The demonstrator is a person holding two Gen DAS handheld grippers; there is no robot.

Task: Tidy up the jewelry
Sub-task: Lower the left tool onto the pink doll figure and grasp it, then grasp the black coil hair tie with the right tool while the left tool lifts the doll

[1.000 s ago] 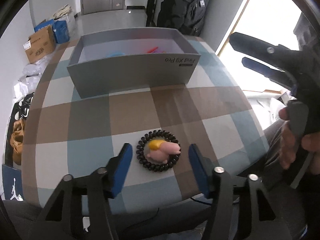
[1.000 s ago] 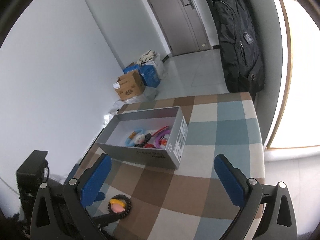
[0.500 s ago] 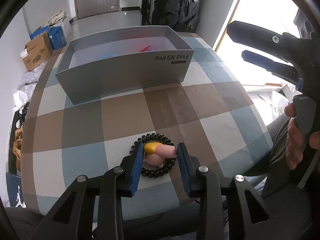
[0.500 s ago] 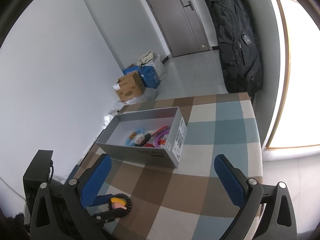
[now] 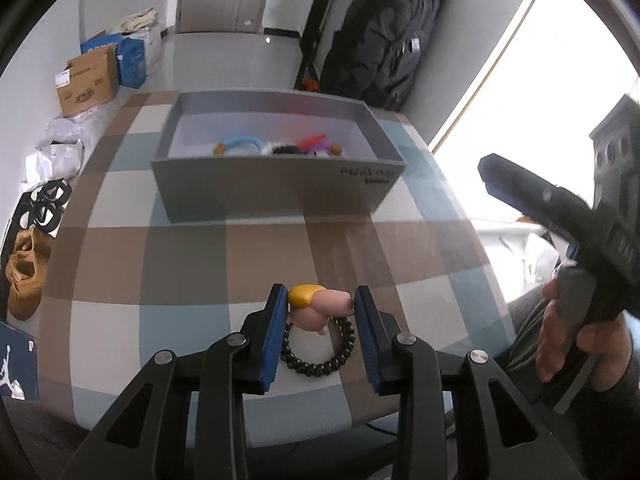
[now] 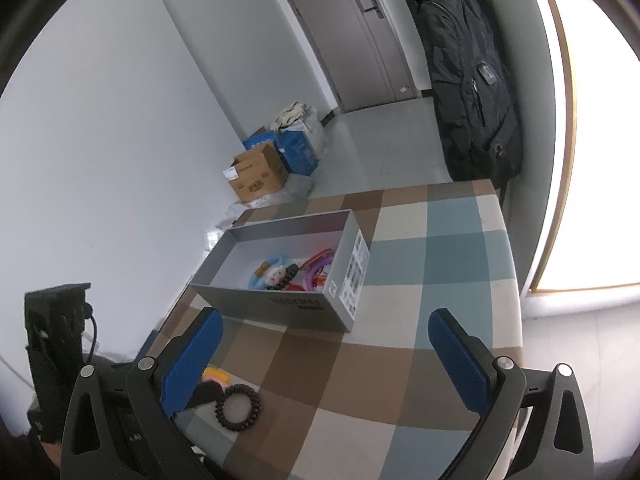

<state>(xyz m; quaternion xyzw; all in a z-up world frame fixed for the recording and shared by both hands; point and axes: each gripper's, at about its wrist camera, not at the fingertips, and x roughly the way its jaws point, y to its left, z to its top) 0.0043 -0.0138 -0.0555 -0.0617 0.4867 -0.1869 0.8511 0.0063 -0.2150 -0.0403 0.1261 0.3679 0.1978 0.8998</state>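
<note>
Closed in from wide apart, the left gripper (image 5: 321,309) now clamps the pink-and-yellow charm (image 5: 316,307), long axis lying left-right, one black coil hair tie (image 5: 320,354) dangling below at lower centre. One grey box (image 5: 276,188) at upper centre holds several colourful rings. Right gripper (image 6: 324,354) gapes wide, empty.

Black coil bracelet (image 5: 320,354), pink charm (image 5: 320,308), lifted

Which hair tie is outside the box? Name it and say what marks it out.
The black spiral hair tie with the pink and yellow charm, clamped in the left gripper. The other ties, blue and purple among them, lie inside the grey box.
</note>
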